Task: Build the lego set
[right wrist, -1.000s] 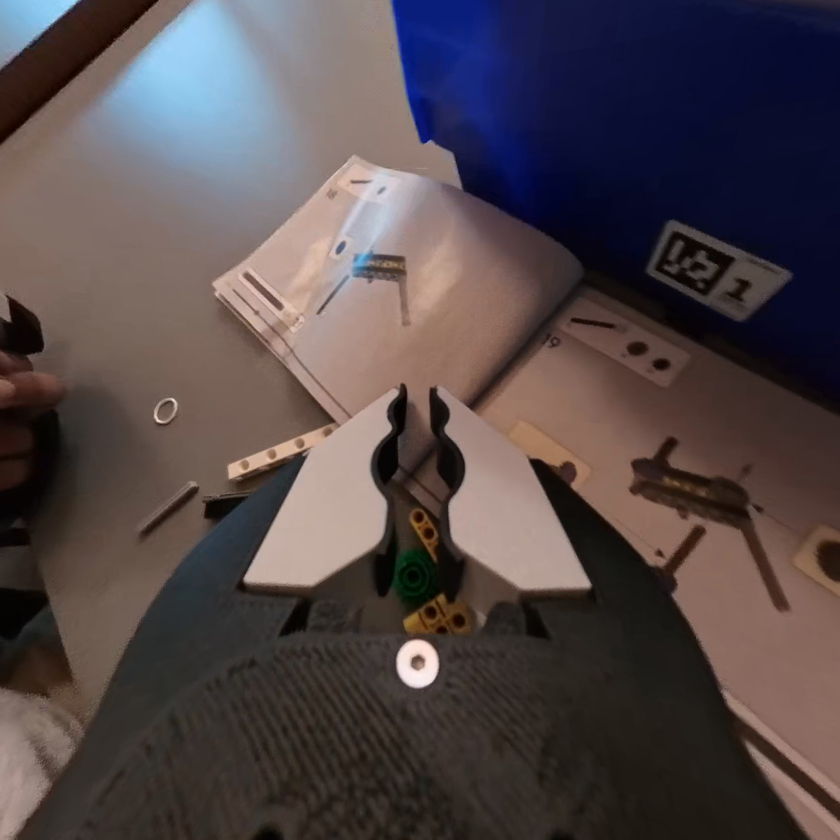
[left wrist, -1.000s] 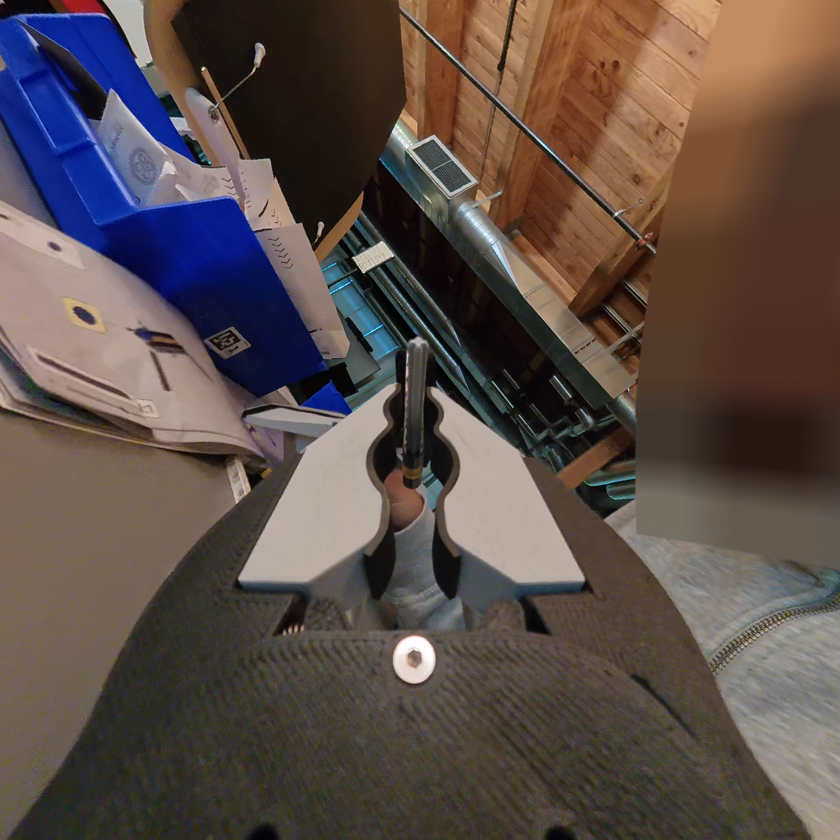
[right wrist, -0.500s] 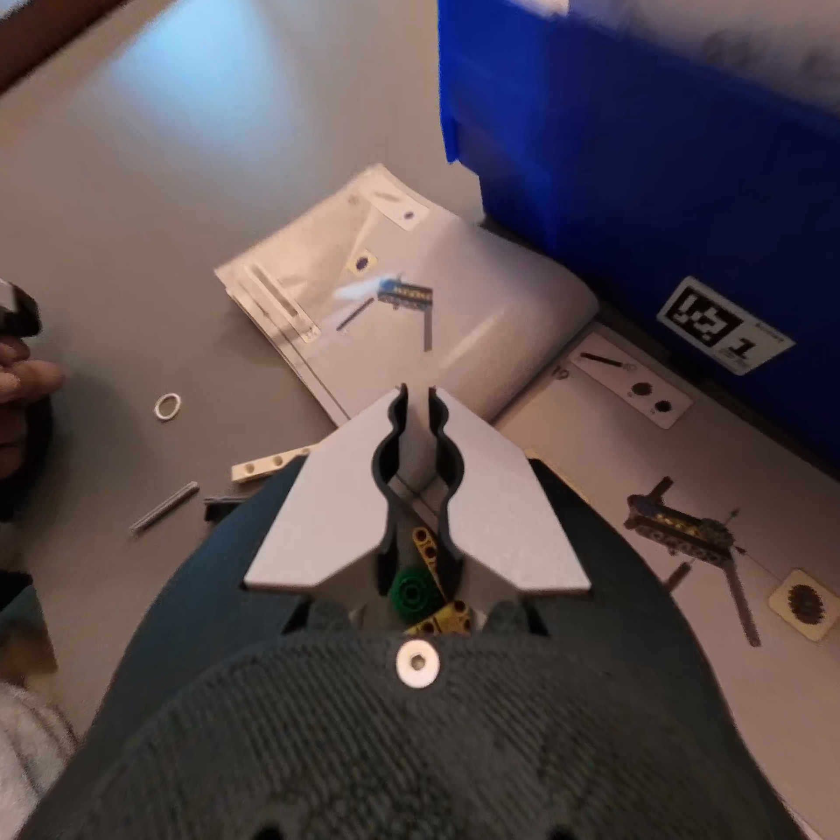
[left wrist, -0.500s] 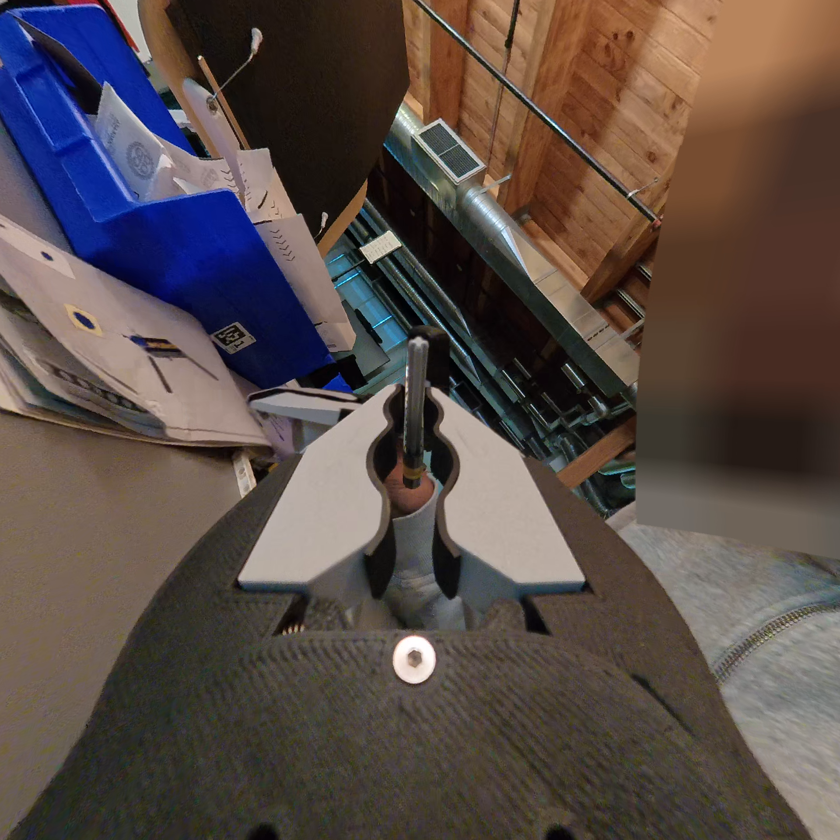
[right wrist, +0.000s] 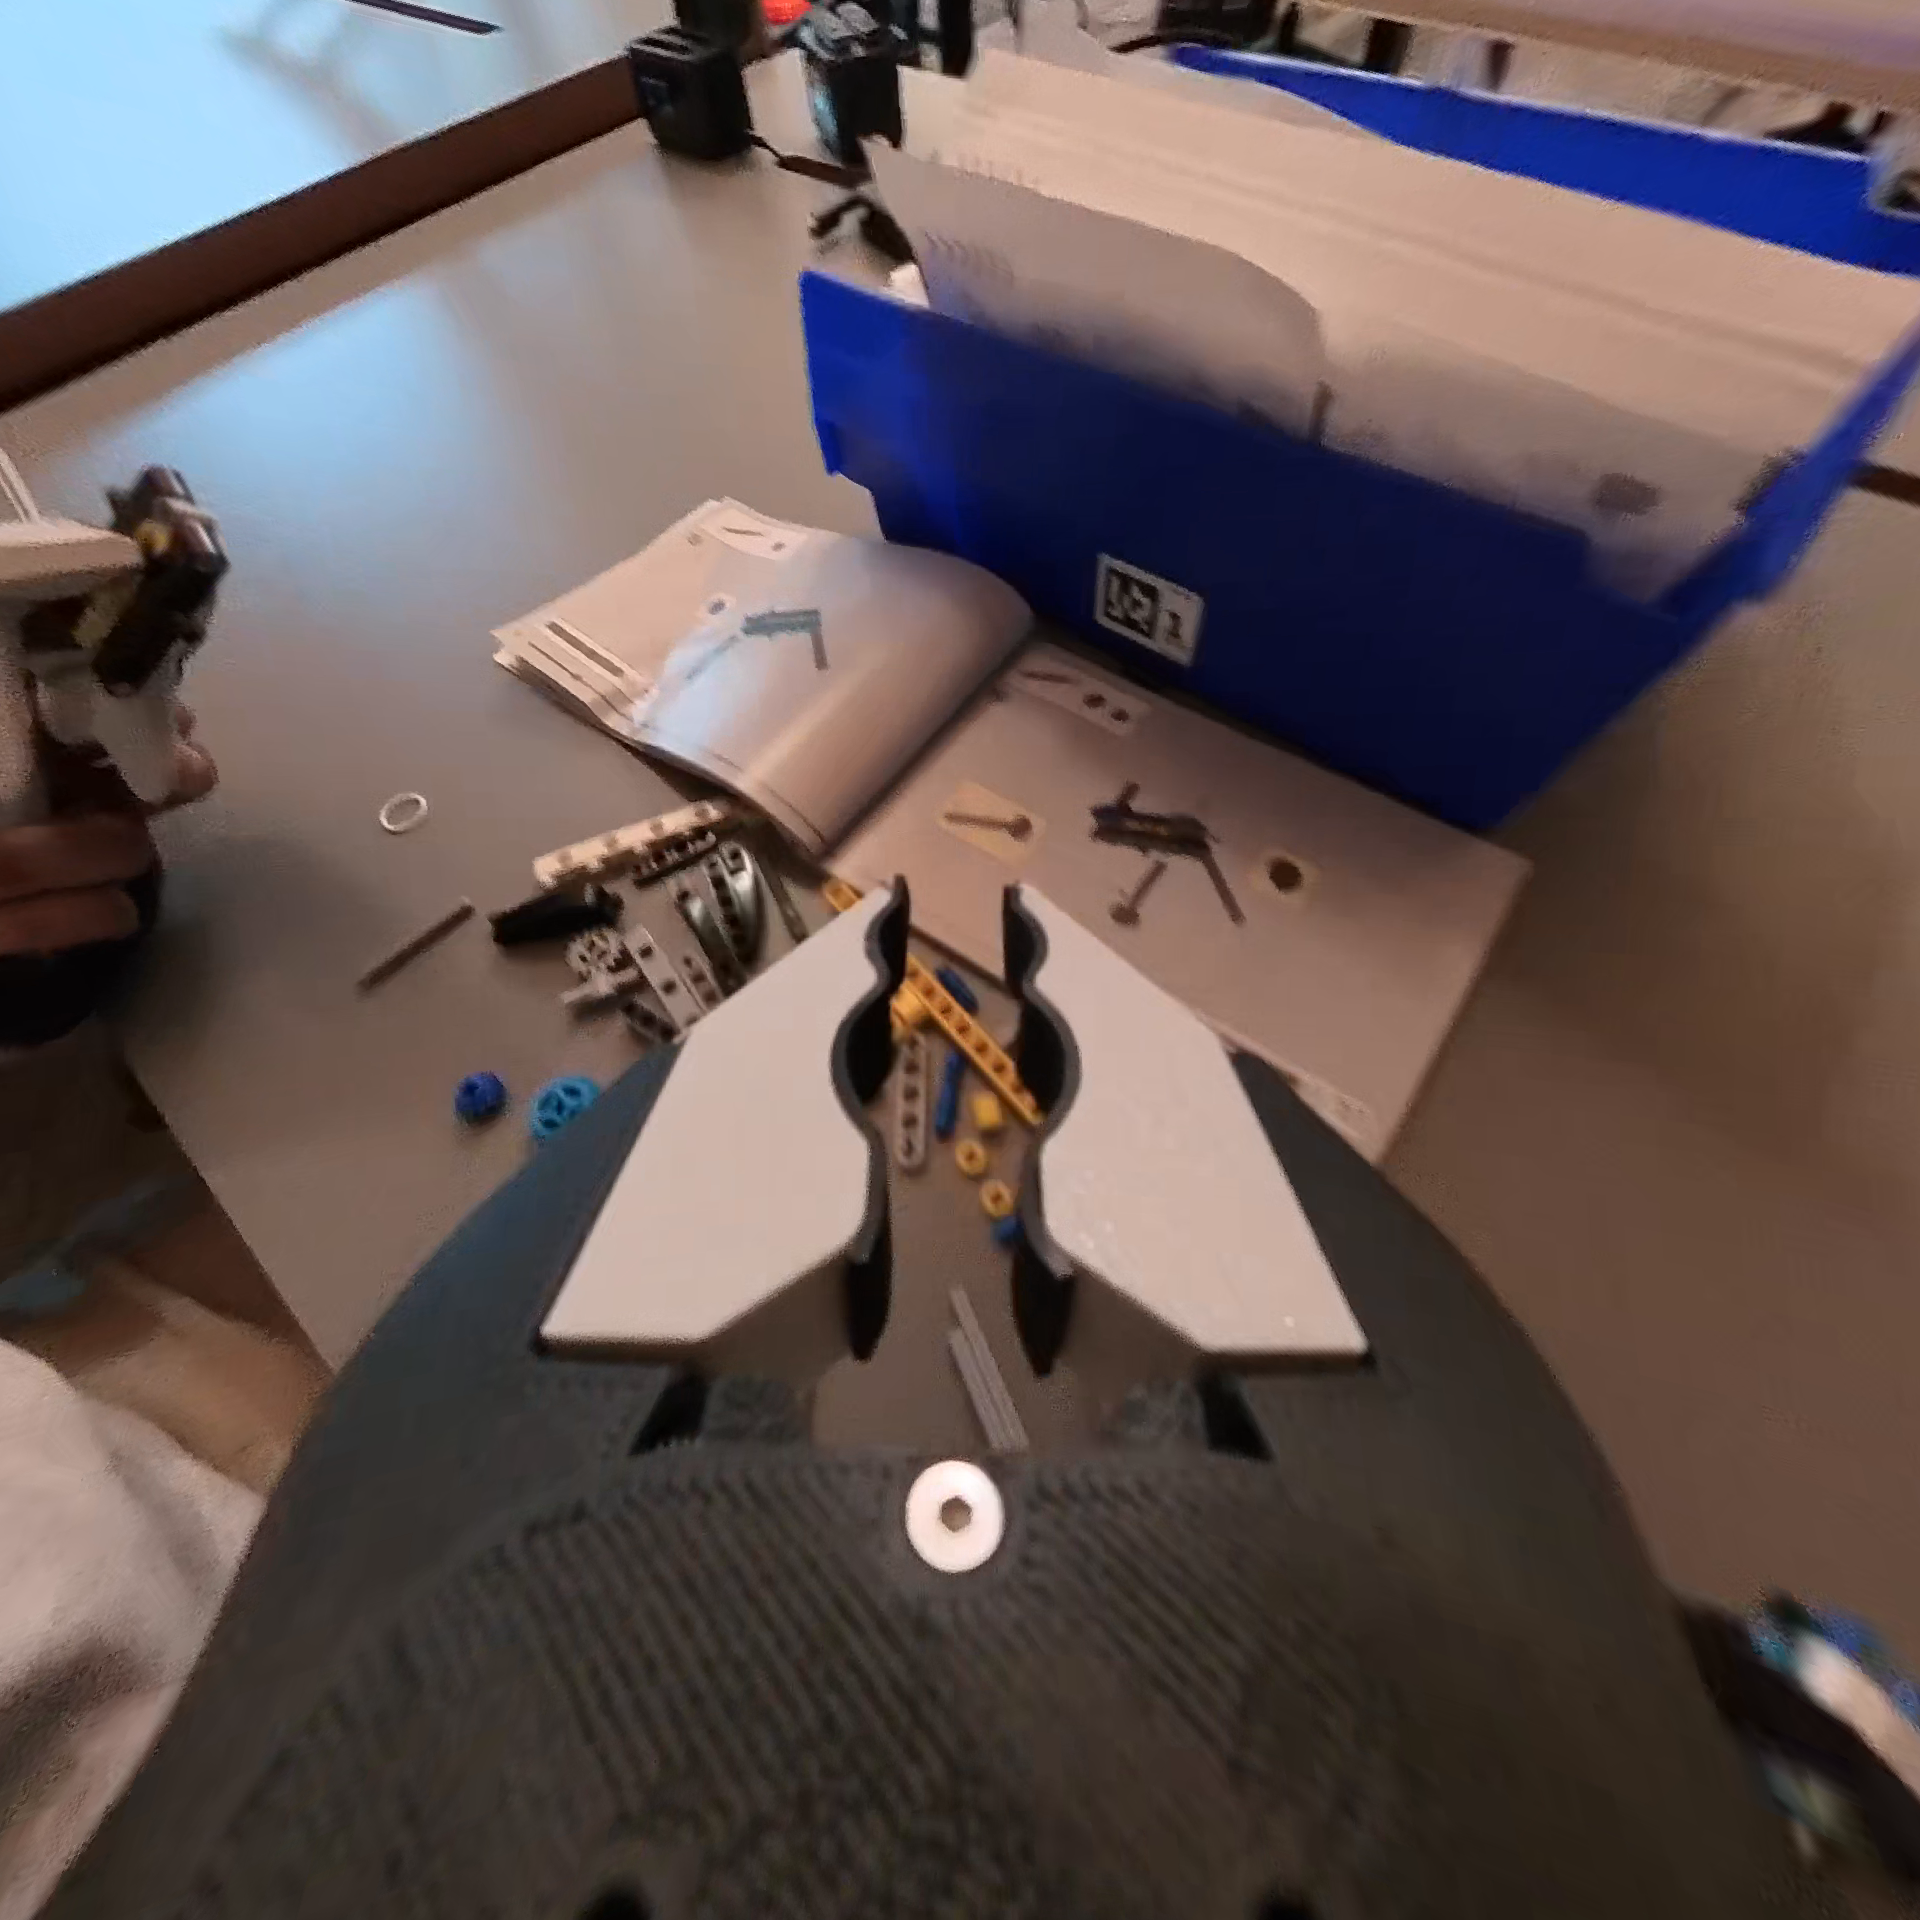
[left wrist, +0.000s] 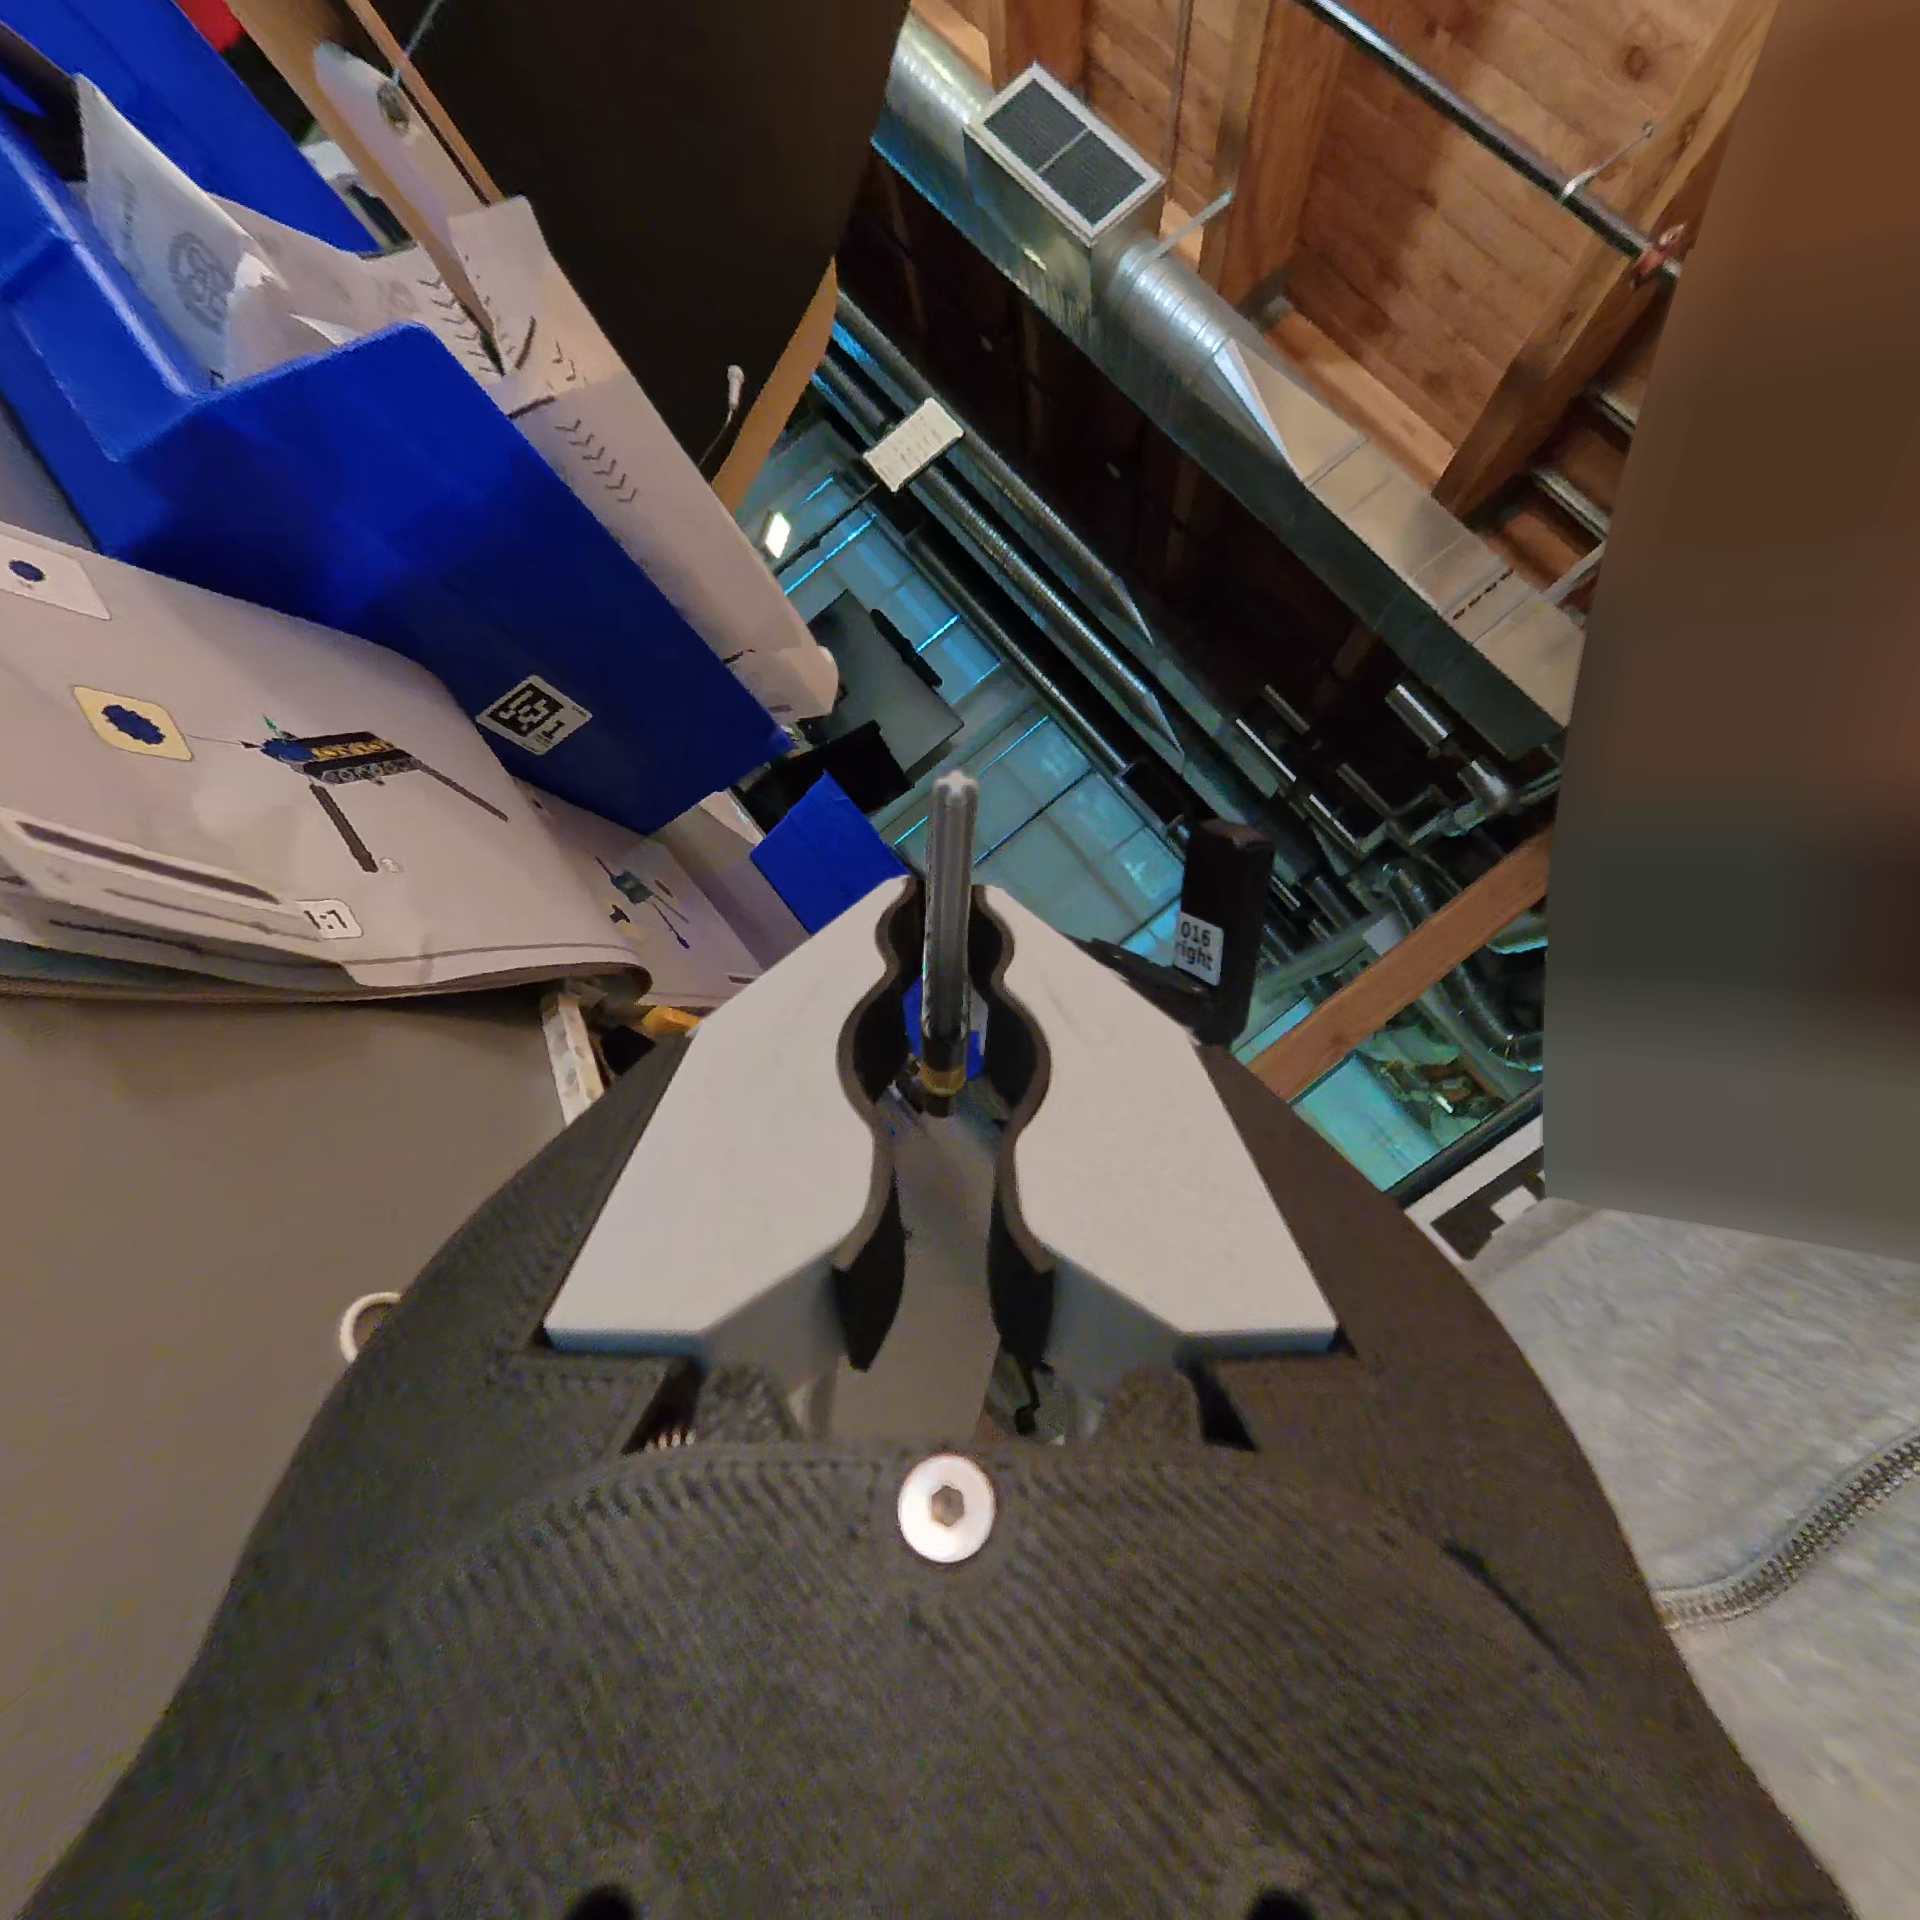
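Observation:
My left gripper (left wrist: pixel 948 914) is shut on a grey axle (left wrist: pixel 951 883) that points up toward the ceiling. The axle carries a tan bush and a blue part low between the fingers. My right gripper (right wrist: pixel 954 914) is open and empty, held above a pile of loose Lego parts on the grey table (right wrist: pixel 499 395). The pile holds a yellow beam (right wrist: pixel 961 1029), grey beams (right wrist: pixel 665 956) and blue round parts (right wrist: pixel 480 1096). The left gripper also shows at the left edge of the right wrist view (right wrist: pixel 145 582), with a dark assembly in it.
An open instruction booklet (right wrist: pixel 831 707) lies beyond the parts, against a blue bin (right wrist: pixel 1299 561) stuffed with paper bags. A small ring (right wrist: pixel 403 810) and a thin dark axle (right wrist: pixel 416 943) lie to the left. Two grey axles (right wrist: pixel 982 1371) lie under the right gripper. Dark devices (right wrist: pixel 696 78) stand at the far table edge. The gap from one gripper's tips to the other's is roughly 20 cm.
My right gripper has opened and pulled back and up from the booklet, so the parts pile and the whole bin now show. My left gripper still holds the axle and has shifted slightly.

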`<state>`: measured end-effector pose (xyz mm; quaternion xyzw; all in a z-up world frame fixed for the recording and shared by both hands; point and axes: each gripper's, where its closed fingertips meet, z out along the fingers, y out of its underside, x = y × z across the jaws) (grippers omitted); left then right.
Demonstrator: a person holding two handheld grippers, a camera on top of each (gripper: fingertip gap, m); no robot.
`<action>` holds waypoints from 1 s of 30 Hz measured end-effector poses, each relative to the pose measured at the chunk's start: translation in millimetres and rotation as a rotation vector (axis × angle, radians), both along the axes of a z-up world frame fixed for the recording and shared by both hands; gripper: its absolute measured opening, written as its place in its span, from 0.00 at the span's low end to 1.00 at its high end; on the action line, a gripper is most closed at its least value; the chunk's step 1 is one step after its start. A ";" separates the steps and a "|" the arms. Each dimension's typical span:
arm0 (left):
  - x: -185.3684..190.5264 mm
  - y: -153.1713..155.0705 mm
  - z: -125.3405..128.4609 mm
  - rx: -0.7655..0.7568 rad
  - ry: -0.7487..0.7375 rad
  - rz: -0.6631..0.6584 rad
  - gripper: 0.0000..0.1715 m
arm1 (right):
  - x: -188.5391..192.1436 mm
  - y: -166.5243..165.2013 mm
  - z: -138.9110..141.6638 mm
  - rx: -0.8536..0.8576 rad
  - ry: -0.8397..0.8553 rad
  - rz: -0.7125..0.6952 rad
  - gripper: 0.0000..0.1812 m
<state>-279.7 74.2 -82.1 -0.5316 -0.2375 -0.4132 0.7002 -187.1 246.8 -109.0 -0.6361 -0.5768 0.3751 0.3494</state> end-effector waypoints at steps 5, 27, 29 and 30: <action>10.3 5.8 -1.3 -0.032 0.061 -0.014 0.03 | 43.8 9.9 -11.0 0.009 -0.017 -0.074 0.09; -23.5 -19.2 10.1 -0.005 0.133 0.257 0.03 | 15.4 -60.8 -23.0 0.032 0.076 0.096 0.09; -23.2 -18.9 9.8 -0.005 0.131 0.253 0.03 | 14.4 -61.6 -24.1 0.029 0.060 0.107 0.09; -23.0 -18.7 9.8 -0.004 0.130 0.252 0.03 | 12.8 -66.3 -25.5 0.005 0.053 0.126 0.10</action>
